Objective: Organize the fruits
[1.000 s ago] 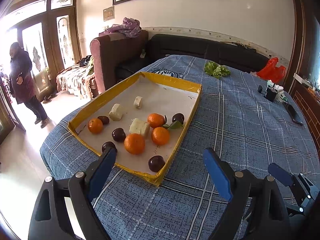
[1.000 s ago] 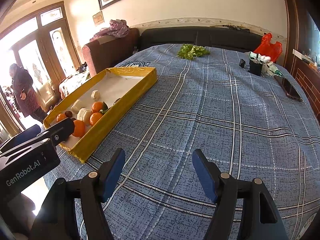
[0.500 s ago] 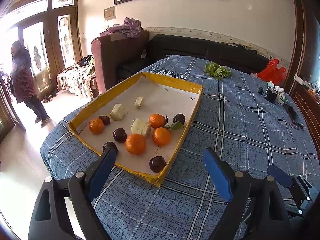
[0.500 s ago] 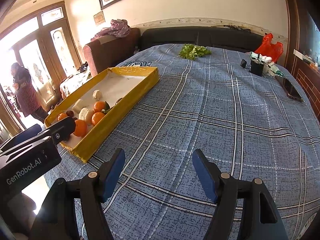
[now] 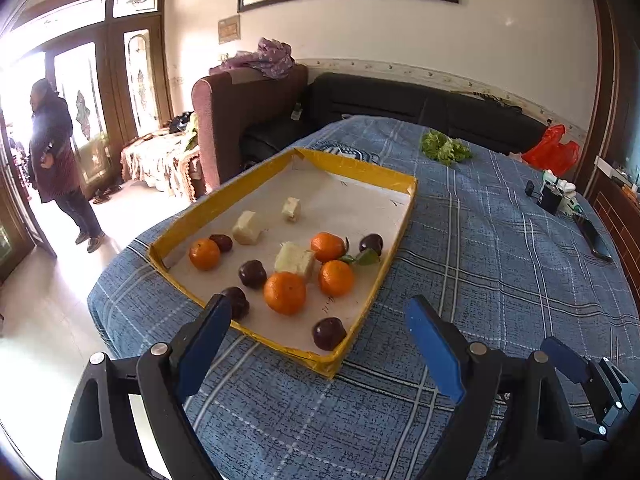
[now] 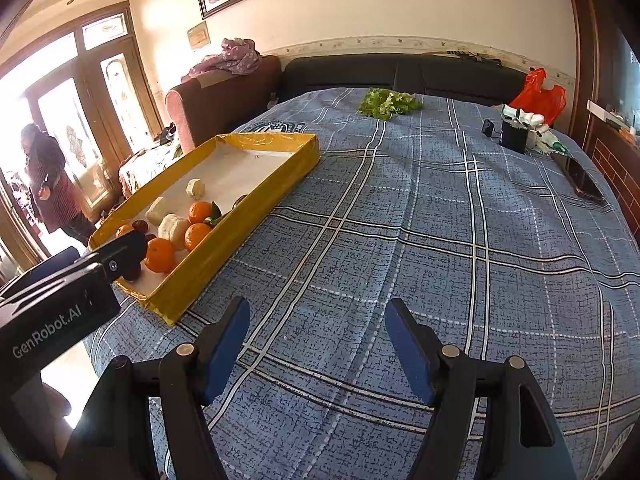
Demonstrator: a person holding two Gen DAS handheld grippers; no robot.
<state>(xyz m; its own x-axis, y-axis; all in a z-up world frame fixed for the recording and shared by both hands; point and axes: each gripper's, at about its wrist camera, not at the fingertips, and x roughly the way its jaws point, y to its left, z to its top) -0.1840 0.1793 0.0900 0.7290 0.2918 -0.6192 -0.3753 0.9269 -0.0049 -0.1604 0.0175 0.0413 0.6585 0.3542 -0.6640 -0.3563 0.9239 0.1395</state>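
Observation:
A shallow yellow-rimmed tray (image 5: 400,232) (image 6: 256,208) lies on a blue plaid cloth. Inside it are several oranges, such as the nearest one (image 5: 285,293) (image 6: 159,255), several dark plums, one at the near corner (image 5: 329,333), and three pale cut chunks, the largest (image 5: 295,259) in the middle. My left gripper (image 5: 318,330) hovers open just in front of the tray's near edge, nothing between its blue pads. My right gripper (image 6: 318,330) stands open over bare cloth to the right of the tray. The left gripper's body (image 6: 60,304) shows at the right wrist view's left edge.
A bunch of green leaves (image 5: 445,149) (image 6: 387,105) lies at the table's far side. A red bag (image 6: 538,96), small dark devices (image 6: 514,136) and a phone (image 6: 582,180) sit at the far right. A person (image 5: 56,160) stands by the doorway on the left. Sofas stand behind the table.
Both grippers have kept still and open. The person by the door has shifted a little.

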